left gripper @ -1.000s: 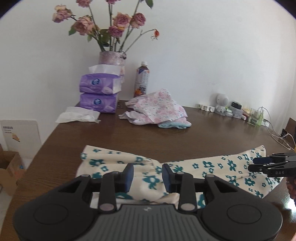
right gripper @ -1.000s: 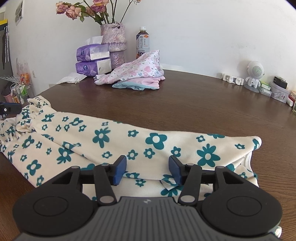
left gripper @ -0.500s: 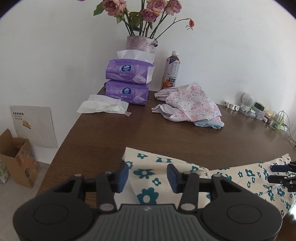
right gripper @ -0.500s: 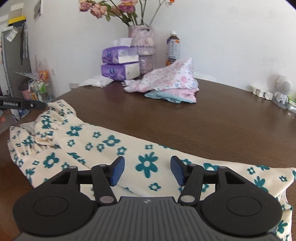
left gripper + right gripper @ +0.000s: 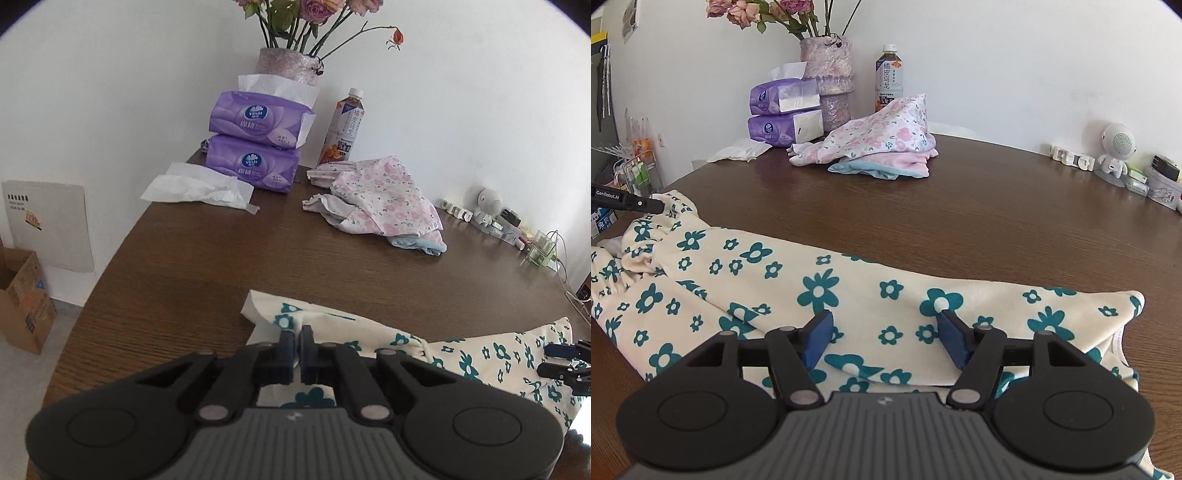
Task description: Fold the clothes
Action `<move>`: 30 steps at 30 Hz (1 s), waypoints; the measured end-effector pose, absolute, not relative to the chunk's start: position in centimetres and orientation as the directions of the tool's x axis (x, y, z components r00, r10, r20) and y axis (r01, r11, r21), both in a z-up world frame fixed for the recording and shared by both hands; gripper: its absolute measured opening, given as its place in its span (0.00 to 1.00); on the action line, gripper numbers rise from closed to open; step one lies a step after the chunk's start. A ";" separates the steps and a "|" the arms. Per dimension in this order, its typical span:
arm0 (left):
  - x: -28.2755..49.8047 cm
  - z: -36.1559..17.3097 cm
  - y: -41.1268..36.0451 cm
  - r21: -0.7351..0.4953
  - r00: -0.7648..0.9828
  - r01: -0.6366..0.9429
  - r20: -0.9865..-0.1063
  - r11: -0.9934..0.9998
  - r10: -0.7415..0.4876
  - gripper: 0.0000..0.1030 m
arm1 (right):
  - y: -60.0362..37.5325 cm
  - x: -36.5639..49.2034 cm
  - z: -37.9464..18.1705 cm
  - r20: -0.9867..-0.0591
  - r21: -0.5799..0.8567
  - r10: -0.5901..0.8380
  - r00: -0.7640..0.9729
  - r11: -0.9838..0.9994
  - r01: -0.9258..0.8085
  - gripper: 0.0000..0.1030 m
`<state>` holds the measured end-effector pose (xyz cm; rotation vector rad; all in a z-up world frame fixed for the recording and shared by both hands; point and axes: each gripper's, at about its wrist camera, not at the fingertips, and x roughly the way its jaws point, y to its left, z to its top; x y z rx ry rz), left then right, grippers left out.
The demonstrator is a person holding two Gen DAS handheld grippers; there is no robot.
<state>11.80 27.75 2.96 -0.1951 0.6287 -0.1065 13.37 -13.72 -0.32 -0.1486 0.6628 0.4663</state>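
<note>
The floral garment (image 5: pixel 480 354) is now being pinched at 9 o'clock by the just-clenched left gripper (image 5: pixel 298 341), starting a fold, while the right gripper (image 5: pixel 884 338) is being held released.

Dark wooden table (image 5: pixel 979 221) under floral garment (image 5: pixel 820 288), pink clothes pile (image 5: pixel 879 144), tissue packs (image 5: pixel 255 147).

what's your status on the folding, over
Left gripper shut on floral garment edge. Right gripper open above it. Nothing in the way.
</note>
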 end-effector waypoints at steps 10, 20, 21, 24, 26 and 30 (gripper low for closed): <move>10.1 2.6 27.7 -0.155 0.789 -0.002 -0.607 0.988 -0.094 0.02 | -13.9 13.4 -0.6 -0.612 0.015 0.365 0.701 0.892 -0.452 0.68; 10.5 5.5 29.5 -0.248 0.847 -0.051 -0.525 0.967 -0.090 0.50 | -13.9 13.3 -0.6 -0.606 0.017 0.368 0.705 0.893 -0.451 0.69; 11.3 5.5 29.4 -0.239 0.841 -0.053 -0.535 0.970 -0.086 0.50 | -13.9 13.3 -0.6 -0.606 0.016 0.367 0.706 0.893 -0.450 0.69; 13.9 4.5 28.9 -0.223 0.802 -0.046 -0.589 0.974 -0.097 0.50 | -13.9 13.2 -0.6 -0.606 0.014 0.362 0.708 0.895 -0.446 0.69; 15.2 3.6 28.6 -0.214 0.774 -0.052 -0.626 0.975 -0.097 0.50 | -13.8 13.1 -0.6 -0.606 0.013 0.360 0.710 0.896 -0.444 0.70; 14.5 2.9 28.2 -0.178 0.760 -0.044 -0.645 0.983 -0.083 0.42 | -13.8 13.1 -0.5 -0.606 0.013 0.358 0.710 0.897 -0.441 0.70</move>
